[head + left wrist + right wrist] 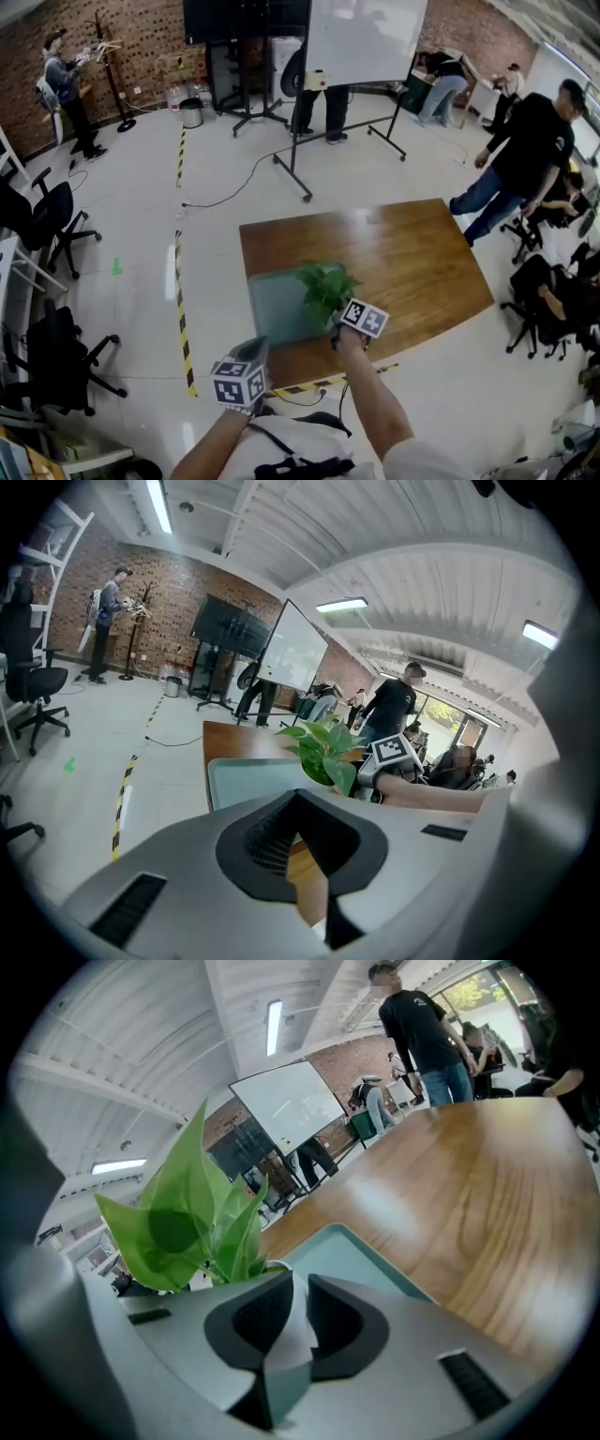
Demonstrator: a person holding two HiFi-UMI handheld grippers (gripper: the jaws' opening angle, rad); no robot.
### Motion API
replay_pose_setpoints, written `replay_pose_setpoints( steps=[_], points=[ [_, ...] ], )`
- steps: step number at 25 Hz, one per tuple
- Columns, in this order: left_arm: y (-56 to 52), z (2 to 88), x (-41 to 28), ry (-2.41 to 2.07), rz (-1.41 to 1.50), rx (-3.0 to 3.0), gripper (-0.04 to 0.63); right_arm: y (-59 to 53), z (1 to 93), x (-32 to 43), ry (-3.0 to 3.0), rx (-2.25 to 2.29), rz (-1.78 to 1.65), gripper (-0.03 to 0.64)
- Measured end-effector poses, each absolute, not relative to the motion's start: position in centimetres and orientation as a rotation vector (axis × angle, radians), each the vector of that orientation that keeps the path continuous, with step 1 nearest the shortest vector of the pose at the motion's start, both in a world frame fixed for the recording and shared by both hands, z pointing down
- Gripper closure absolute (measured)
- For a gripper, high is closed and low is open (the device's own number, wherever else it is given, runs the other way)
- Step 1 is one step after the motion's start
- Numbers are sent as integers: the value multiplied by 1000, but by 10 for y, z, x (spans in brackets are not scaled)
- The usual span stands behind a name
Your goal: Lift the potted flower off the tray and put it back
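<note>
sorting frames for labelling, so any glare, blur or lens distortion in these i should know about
Head view: heavy fisheye bending, and a bright glare streak on the floor left of the table. Left gripper view: black vignette at the corners, windows at right washed out. Right gripper view: pale sheen across the table, and the near leaves of the potted flower look slightly soft.

No legible words, numbers, brands or signs, nothing readable anywhere
</note>
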State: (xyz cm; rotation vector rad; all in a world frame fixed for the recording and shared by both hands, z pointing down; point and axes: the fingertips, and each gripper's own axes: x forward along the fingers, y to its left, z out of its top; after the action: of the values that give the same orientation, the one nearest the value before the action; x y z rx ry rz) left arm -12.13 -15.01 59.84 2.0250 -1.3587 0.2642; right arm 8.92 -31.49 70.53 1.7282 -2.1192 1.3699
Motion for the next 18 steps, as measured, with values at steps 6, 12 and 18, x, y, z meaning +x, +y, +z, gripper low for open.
replay_pose_setpoints(
  steps=[6,12,18],
  points=[
    [-147,604,-131,-1364,258,2014,600,-310,715,81,-2112,1725,1369,552],
    [-141,605,-123,-1350,260,2019,600,-306,713,89,-2124,1739,1374,528],
    [-143,603,-103,-1334,249,2026,600,-297,686,126,-2183,1802,1364,515]
  ],
)
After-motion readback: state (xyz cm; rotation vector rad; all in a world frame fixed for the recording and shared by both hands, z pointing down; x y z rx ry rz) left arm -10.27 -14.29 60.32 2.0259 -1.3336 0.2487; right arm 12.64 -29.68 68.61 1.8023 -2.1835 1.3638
